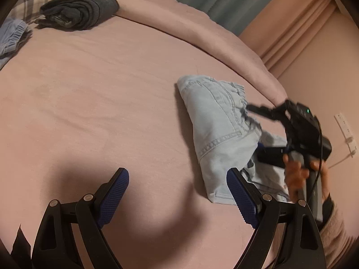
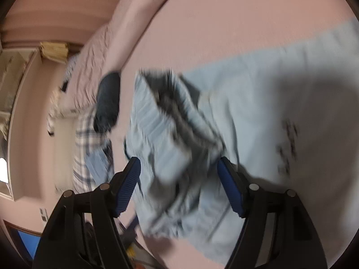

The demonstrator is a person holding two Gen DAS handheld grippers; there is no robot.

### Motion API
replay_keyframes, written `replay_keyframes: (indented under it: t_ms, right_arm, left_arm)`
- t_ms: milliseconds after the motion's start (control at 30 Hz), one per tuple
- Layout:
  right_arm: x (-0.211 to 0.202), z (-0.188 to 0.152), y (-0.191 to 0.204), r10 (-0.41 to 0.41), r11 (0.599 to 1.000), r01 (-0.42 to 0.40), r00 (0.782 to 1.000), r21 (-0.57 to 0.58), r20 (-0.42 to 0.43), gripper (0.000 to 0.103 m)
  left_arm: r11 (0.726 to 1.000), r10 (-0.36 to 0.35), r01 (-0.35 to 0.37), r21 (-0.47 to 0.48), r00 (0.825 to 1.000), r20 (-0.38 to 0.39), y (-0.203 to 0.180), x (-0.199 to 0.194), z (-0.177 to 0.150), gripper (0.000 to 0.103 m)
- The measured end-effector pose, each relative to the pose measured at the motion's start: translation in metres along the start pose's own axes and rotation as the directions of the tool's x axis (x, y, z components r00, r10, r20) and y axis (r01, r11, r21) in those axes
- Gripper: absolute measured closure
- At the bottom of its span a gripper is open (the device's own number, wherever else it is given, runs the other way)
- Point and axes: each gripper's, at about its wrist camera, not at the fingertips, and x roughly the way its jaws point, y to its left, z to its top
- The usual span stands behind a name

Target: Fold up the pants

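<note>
Lying on a pink bed sheet [image 1: 94, 85], the pale blue denim pants [image 1: 219, 134] are bunched into a partly folded heap near the bed's right edge in the left wrist view, with stitched seams and a gathered waistband showing on top. In that view the heap's long axis runs from its upper end down toward the camera, narrowing to a hem just beside the left gripper [image 1: 177, 192], whose blue-padded jaws stand wide apart over bare sheet with nothing between them. The right gripper [image 2: 179, 188], held by a person's hand [image 1: 298, 172], also has its jaws spread; the blurred right wrist view shows the rumpled cloth between them, but the pads do not press on it. A dark grey folded garment [image 1: 80, 10] lies well apart near a plaid pillow [image 1: 33, 2].
</note>
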Motion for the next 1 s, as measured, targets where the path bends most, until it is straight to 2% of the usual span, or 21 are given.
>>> replay_keyframes:
  t_ms: [100, 167, 233, 333, 433, 600, 767, 867, 1000]
  right_arm:
    - [0.0, 0.009, 0.007, 0.04, 0.999, -0.04, 0.999, -0.012, 0.019, 0.034]
    - [-0.003, 0.007, 0.022, 0.048, 0.994, -0.044, 0.998, -0.097, 0.035, 0.05]
    - [0.003, 0.007, 0.034, 0.022, 0.985, -0.018, 1.0, -0.17, 0.018, 0.063]
    - [0.016, 0.012, 0.028, -0.066, 0.98, 0.062, 0.998, -0.187, -0.015, 0.069]
    - [0.011, 0.01, 0.036, -0.079, 0.971, 0.078, 0.997, -0.224, 0.007, 0.075]
    - [-0.035, -0.002, 0.073, 0.032, 0.942, 0.003, 0.995, -0.335, 0.099, 0.077]
    - [-0.106, -0.019, 0.089, 0.112, 0.912, -0.011, 0.969, -0.409, 0.222, 0.077]
    - [-0.144, -0.025, 0.063, 0.086, 0.93, 0.032, 0.949, -0.366, 0.302, 0.077]
    - [-0.171, -0.03, 0.004, 0.015, 0.966, 0.082, 0.929, -0.246, 0.369, 0.077]
  left_arm:
    - [1.0, 0.004, -0.004, -0.005, 1.0, -0.005, 0.002, 0.002, 0.001, 0.014]
    - [1.0, 0.006, -0.006, -0.019, 1.0, -0.01, 0.004, 0.003, 0.001, 0.014]
    - [1.0, 0.008, -0.009, -0.03, 1.0, -0.016, 0.005, 0.004, 0.001, 0.014]
    - [0.999, 0.011, -0.012, -0.039, 1.0, -0.021, 0.004, 0.003, 0.0, 0.014]
    - [0.998, 0.016, -0.018, -0.054, 1.0, -0.025, 0.005, 0.0, -0.001, 0.014]
    - [0.999, 0.02, -0.021, -0.047, 1.0, -0.009, -0.001, -0.007, 0.001, 0.014]
    - [1.0, 0.009, -0.009, -0.004, 1.0, -0.009, -0.021, -0.009, -0.002, 0.014]
    - [1.0, -0.007, 0.008, 0.024, 1.0, -0.023, -0.035, -0.006, -0.005, 0.014]
    - [0.998, -0.009, 0.012, 0.063, 0.999, -0.051, -0.05, 0.0, -0.009, 0.014]
